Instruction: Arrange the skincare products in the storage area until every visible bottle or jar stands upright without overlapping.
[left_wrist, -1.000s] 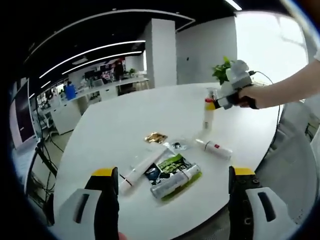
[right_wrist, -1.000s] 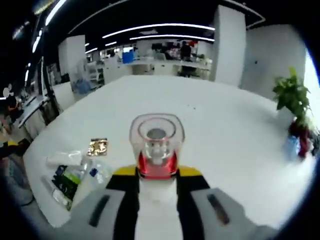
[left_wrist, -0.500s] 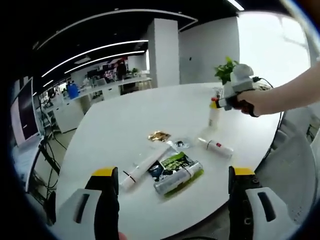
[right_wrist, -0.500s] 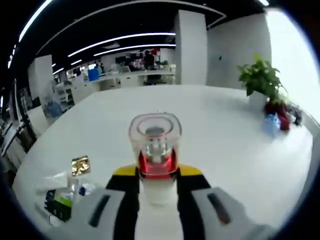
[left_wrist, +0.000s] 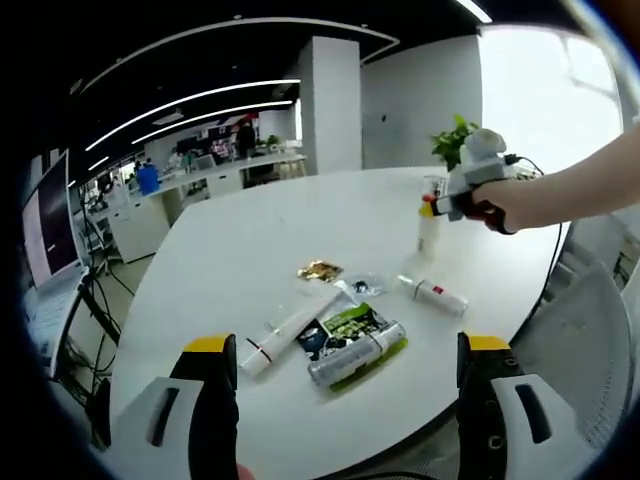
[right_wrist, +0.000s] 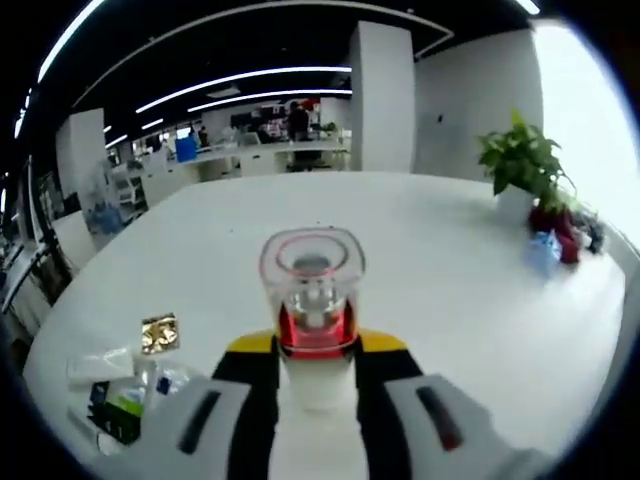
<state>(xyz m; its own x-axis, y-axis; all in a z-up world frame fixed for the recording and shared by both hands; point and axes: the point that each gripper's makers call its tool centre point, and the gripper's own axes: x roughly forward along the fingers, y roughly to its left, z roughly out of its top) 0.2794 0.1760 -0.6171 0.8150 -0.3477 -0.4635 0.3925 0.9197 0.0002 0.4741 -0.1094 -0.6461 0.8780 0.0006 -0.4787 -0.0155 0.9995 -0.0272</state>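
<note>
Right tool (right_wrist: 316, 362) clamped on a white bottle (right_wrist: 312, 300) with a red collar and clear cap; in the right gripper view we look down onto the cap, jaws tight against the body on either side. From the left gripper view the right tool (left_wrist: 437, 205) grips that bottle (left_wrist: 428, 226) near its top, bottle upright, base at or just above the surface (left_wrist: 240, 260), at about 1 o'clock from the clutter; we cannot tell whether the base touches. Left tool (left_wrist: 345, 375) hangs with jaws spread wide and nothing between them, near the surface edge. Still lying down: a white tube (left_wrist: 290, 330) at 7 o'clock of the pile, a silver can (left_wrist: 355, 355) on a green packet (left_wrist: 345, 328) beside it, a small white bottle (left_wrist: 435, 295) with red print at 3 o'clock, and a gold sachet (left_wrist: 318, 270) at 12 o'clock. To do this step well, we judge: keep the bottle plumb, lower until the base sits flat, then part the jaws slowly and evenly so neither side drags it over. Back away straight, not sideways. The spot is well apart from the lying bottle, so no overlap there. Risk: the bottle is tall and narrow, and a nudge on release could topple it. Next, the lying bottle is nearest to the right tool.
</note>
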